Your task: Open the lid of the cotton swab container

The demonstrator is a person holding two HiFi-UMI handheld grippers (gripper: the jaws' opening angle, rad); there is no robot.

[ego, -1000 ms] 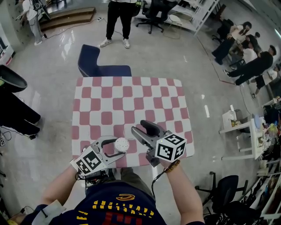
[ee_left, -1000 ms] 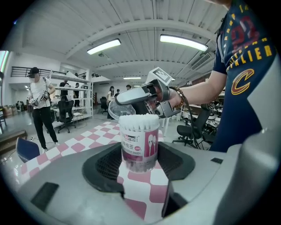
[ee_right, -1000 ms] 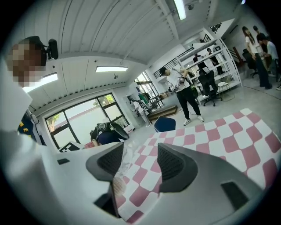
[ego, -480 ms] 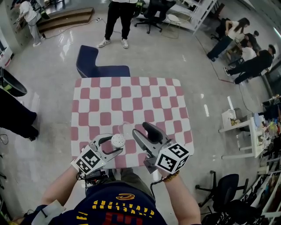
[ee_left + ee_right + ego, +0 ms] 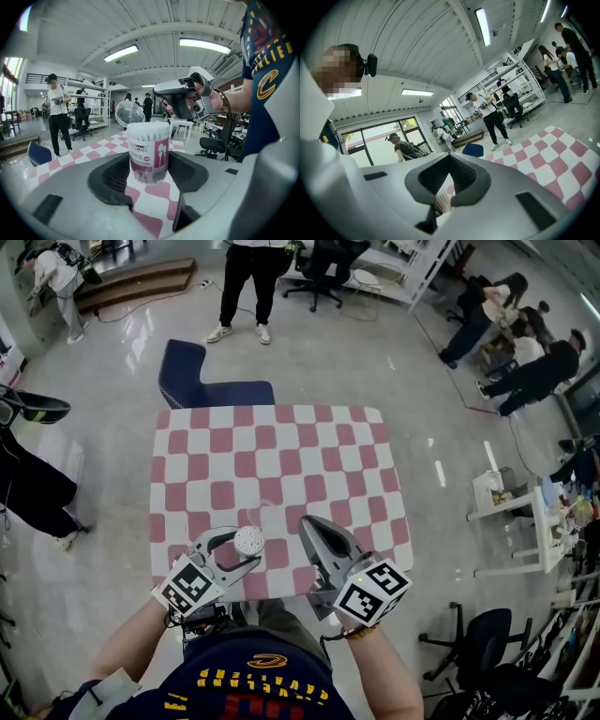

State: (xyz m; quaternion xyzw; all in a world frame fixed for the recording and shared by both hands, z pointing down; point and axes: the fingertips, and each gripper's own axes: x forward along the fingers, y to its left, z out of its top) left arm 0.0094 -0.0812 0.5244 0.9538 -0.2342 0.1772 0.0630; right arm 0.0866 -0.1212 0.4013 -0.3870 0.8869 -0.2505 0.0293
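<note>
Cotton swab container (image 5: 249,542): located at the near edge of the table (image 5: 281,456), upright, clamped between the jaws of the left gripper (image 5: 245,549). The left gripper view confirms both pads pressing on the sides of its clear, pink-labelled body (image 5: 148,151), with the white swab heads exposed at the top. Whether its base rests on the checked cloth or hangs just above it cannot be determined. Lid (image 5: 130,112): transparent, off the mouth of the container and standing tilted behind its far rim; the join between the two is not visible. Right gripper (image 5: 309,524): held just beside the container on the person's right, apart from it and pointing across the table. Its jaws have just been closing and now meet at the tips (image 5: 449,157) with nothing between them. Table: covered in a red and white checked cloth, otherwise bare beyond the grippers. Beyond the far edge, a blue chair (image 5: 202,381) stands on the glossy floor. Further off, one person (image 5: 246,282) stands facing the table, and a group of people (image 5: 525,343) is well apart to the right.
</note>
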